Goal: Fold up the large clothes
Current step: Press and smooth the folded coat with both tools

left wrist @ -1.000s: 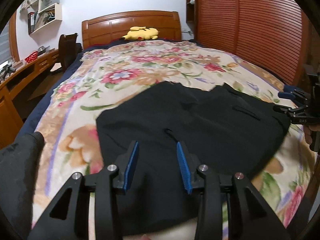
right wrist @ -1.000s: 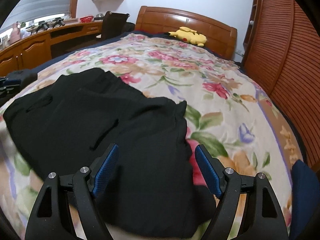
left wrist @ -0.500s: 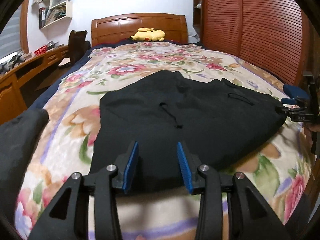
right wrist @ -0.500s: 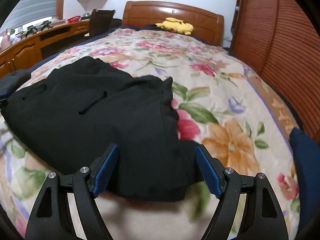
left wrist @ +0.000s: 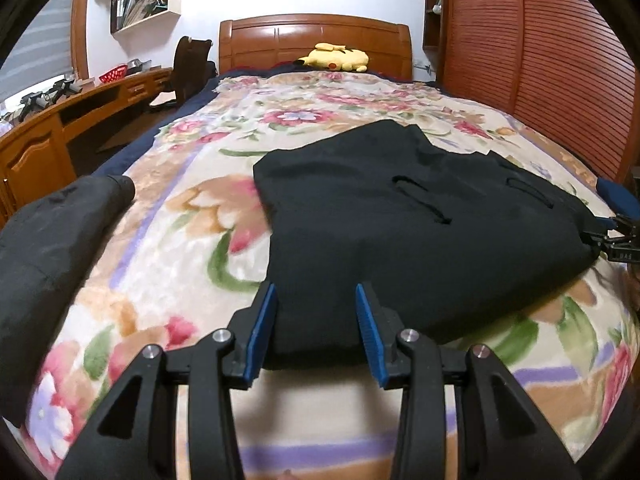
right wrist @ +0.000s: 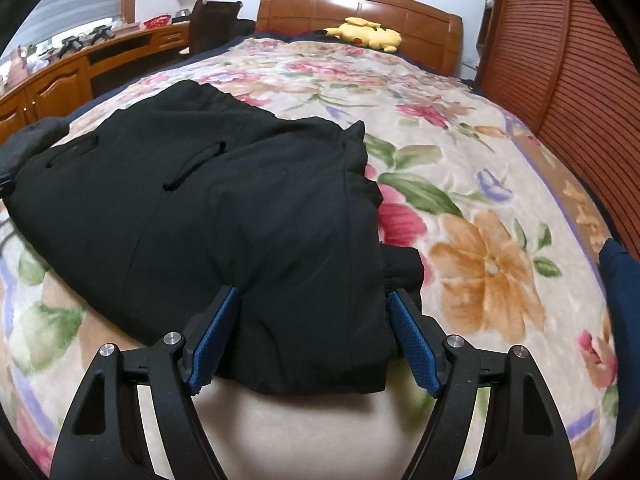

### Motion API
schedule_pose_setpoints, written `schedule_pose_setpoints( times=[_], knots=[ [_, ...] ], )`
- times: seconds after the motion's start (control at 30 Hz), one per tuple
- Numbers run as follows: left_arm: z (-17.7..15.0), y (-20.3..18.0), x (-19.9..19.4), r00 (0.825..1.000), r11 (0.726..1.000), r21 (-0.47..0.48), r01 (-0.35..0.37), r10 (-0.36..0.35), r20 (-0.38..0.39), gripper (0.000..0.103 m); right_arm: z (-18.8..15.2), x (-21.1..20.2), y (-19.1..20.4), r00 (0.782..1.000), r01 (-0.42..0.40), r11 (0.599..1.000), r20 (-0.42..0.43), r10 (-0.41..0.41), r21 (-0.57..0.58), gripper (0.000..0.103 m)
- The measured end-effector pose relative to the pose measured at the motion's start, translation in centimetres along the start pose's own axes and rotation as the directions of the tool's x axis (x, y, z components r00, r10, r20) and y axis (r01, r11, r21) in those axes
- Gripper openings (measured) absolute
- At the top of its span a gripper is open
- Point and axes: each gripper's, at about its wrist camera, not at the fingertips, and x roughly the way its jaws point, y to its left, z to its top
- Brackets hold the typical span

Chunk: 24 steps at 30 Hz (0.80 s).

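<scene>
A black garment [left wrist: 408, 216] lies folded on the floral bedspread [left wrist: 192, 216], near the bed's foot. It also shows in the right wrist view [right wrist: 224, 216]. My left gripper [left wrist: 316, 332] is open, its blue pads either side of the garment's near left edge, holding nothing. My right gripper [right wrist: 312, 336] is open wide at the garment's near right corner, holding nothing. The right gripper also shows at the right edge of the left wrist view [left wrist: 616, 240], beside the garment.
A second dark garment [left wrist: 52, 240] lies at the bed's left edge. A yellow plush toy [left wrist: 336, 57] sits by the wooden headboard [left wrist: 316, 40]. A wooden desk [left wrist: 60, 120] and chair [left wrist: 188, 68] stand left; slatted wardrobe doors [left wrist: 540, 72] stand right.
Both grippers have pulled back toward the foot of the bed. The garment's near edge, under the fingers a second ago, now lies between the open fingertips.
</scene>
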Motion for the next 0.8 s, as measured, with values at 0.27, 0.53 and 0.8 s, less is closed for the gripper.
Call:
schedule_pose_setpoints(
  times=[0.27,0.53,0.8],
  knots=[
    [-0.7,0.3,0.9,0.999,1.0,-0.003,-0.031,0.031,-0.027,0.041,-0.5,-0.4,0.3,1.0,-0.008,0.999,0.001,0.008,-0.048,0.028],
    [-1.1,1.2,1.5,0.998,0.999,-0.027,-0.027,0.026,-0.054,0.042,0.0,-1.7,-0.4,0.999,0.038,0.999,0.021,-0.038,-0.017,0.036],
    [-1.2,1.1,1.9,0.998,0.999,-0.02,-0.035,0.034,-0.061,0.042,2.3,-4.1,1.5,0.988,0.098,0.994,0.124,-0.092,-0.042,0.064]
  ],
)
